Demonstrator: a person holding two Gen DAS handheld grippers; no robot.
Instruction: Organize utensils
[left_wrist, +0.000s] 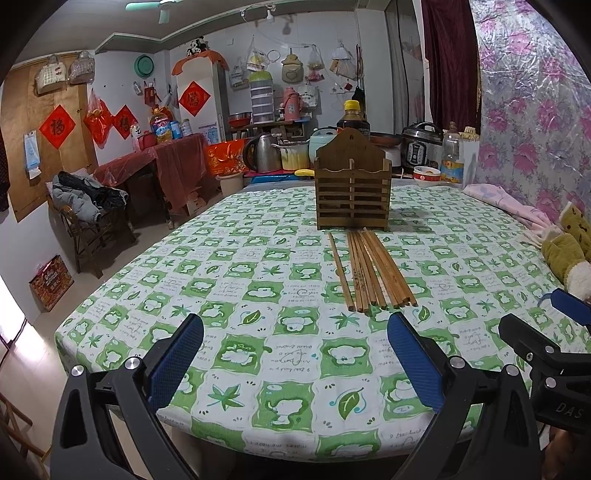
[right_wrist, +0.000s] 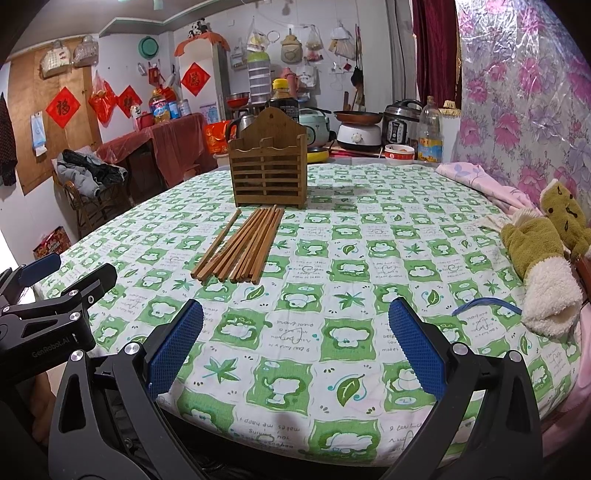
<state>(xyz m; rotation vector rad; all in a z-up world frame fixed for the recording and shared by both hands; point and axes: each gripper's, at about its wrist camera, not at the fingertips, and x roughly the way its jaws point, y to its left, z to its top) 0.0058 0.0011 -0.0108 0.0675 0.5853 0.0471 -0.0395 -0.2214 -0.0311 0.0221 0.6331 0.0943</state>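
Several wooden chopsticks (left_wrist: 373, 269) lie side by side on the green-and-white tablecloth (left_wrist: 258, 295), with one chopstick a little apart on the left. They also show in the right wrist view (right_wrist: 243, 245). A brown slatted wooden utensil holder (left_wrist: 352, 186) stands upright just behind them; it shows in the right wrist view too (right_wrist: 269, 162). My left gripper (left_wrist: 295, 354) is open and empty, near the table's front edge, short of the chopsticks. My right gripper (right_wrist: 295, 343) is open and empty, to the right of the left one.
A green and cream plush toy (right_wrist: 546, 254) and pink cloth (right_wrist: 480, 181) lie at the table's right side. A blue band (right_wrist: 487, 304) lies near the toy. Bottles, a bowl and cookers (right_wrist: 402, 125) stand behind the table. A chair with clothes (left_wrist: 85, 206) is at left.
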